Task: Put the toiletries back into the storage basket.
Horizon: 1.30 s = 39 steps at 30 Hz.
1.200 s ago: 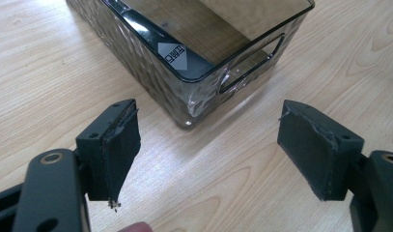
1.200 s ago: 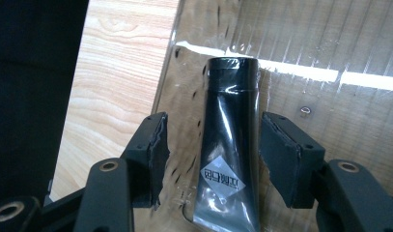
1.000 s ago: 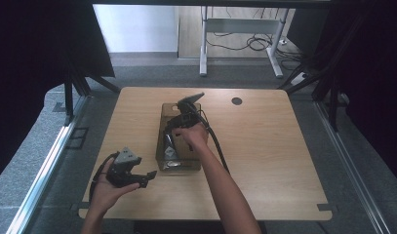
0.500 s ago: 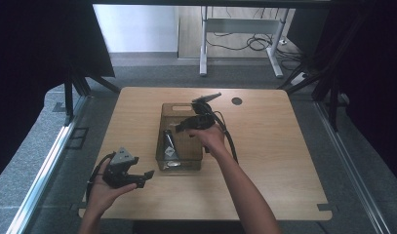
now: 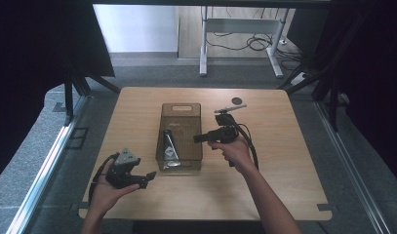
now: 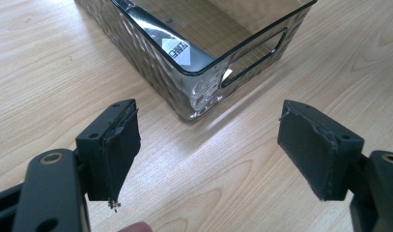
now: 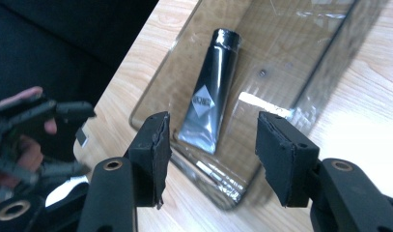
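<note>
1. One black tube (image 5: 169,145) flat inside the clear bin (image 5: 181,109) at mid-table, just left of the right gripper (image 5: 200,138).
2. Right gripper: jaws wide, just been closing slightly, nothing between them.
3. Left gripper (image 5: 149,176) near the table's front-left corner: jaws wide, empty.
4. Two grippers, one bin, one tube.

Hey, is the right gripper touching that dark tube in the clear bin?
Apart. In the high view the right gripper is beside the clear bin, away from the dark tube on its floor; the fingers hold nothing.
</note>
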Each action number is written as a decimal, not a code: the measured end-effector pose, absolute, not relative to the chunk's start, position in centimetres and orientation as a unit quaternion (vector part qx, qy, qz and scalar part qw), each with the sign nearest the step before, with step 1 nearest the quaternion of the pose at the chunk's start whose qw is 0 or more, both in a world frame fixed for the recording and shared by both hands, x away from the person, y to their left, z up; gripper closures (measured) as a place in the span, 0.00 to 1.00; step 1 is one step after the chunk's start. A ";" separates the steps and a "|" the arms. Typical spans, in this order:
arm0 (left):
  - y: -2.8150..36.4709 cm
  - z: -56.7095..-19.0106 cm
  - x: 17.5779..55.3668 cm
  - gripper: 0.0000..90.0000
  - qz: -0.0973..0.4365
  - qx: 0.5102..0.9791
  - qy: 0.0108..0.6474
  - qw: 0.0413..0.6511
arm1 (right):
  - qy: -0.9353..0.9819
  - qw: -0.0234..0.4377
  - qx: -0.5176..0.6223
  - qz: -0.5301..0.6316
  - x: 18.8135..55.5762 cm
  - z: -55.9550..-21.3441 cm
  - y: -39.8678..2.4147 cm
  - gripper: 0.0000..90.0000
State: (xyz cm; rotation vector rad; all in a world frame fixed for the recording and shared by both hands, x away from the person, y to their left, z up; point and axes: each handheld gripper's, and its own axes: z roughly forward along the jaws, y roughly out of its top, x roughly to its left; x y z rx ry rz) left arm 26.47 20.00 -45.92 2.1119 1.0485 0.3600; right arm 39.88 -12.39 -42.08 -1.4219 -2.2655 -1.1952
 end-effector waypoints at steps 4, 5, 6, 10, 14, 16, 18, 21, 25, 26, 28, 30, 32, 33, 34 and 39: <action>19.9 -46.1 26.5 0.26 0.138 0.825 0.409 0.365 | -0.772 0.095 -0.474 -0.412 38.8 -42.2 -14.3 0.52; 19.8 -46.2 26.6 0.26 0.138 0.825 0.409 0.364 | -0.772 0.092 -0.474 -0.412 38.7 -42.2 -14.7 0.52; 19.8 -46.3 26.6 0.26 0.137 0.826 0.409 0.363 | -0.772 0.090 -0.476 -0.412 38.5 -42.2 -15.1 0.52; 19.7 -46.3 26.6 0.26 0.136 0.826 0.410 0.363 | -0.773 0.073 -0.475 -0.414 37.8 -42.4 -16.7 0.52; 19.8 -46.3 26.6 0.26 0.137 0.826 0.410 0.363 | -0.781 0.046 -0.472 -0.406 36.9 -42.9 -18.5 0.52; 19.8 -46.4 26.6 0.26 0.136 0.825 0.411 0.362 | -0.781 0.038 -0.473 -0.406 36.5 -43.3 -19.5 0.52; 19.8 -46.4 26.7 0.26 0.136 0.826 0.410 0.361 | -0.783 0.028 -0.472 -0.405 36.1 -43.8 -20.4 0.52; 19.6 -46.5 26.7 0.26 0.135 0.826 0.412 0.360 | -0.785 0.008 -0.473 -0.400 35.3 -44.5 -21.7 0.51; 19.4 -46.8 26.8 0.26 0.135 0.829 0.411 0.355 | -0.782 0.000 -0.476 -0.402 34.5 -45.8 -23.4 0.51; 19.3 -46.8 26.8 0.26 0.137 0.828 0.412 0.355 | -0.783 0.000 -0.475 -0.402 34.4 -46.0 -23.8 0.51; 19.2 -46.8 26.8 0.26 0.136 0.829 0.410 0.354 | -0.784 -0.002 -0.476 -0.399 34.1 -46.9 -24.5 0.51; 19.2 -46.9 26.8 0.26 0.137 0.829 0.411 0.353 | -0.784 -0.008 -0.479 -0.395 33.7 -48.0 -25.2 0.51; 19.1 -46.9 26.8 0.26 0.137 0.830 0.412 0.351 | -0.782 -0.005 -0.485 -0.392 33.6 -48.8 -25.7 0.51; 19.0 -46.9 26.8 0.26 0.138 0.830 0.411 0.351 | -0.782 -0.007 -0.486 -0.390 33.6 -49.0 -25.8 0.50; 19.0 -46.9 26.8 0.26 0.137 0.830 0.411 0.351 | -0.782 -0.010 -0.487 -0.388 33.6 -49.1 -25.9 0.50; 19.1 -46.9 26.8 0.26 0.137 0.829 0.411 0.352 | -0.785 -0.019 -0.480 -0.391 33.7 -48.9 -25.9 0.48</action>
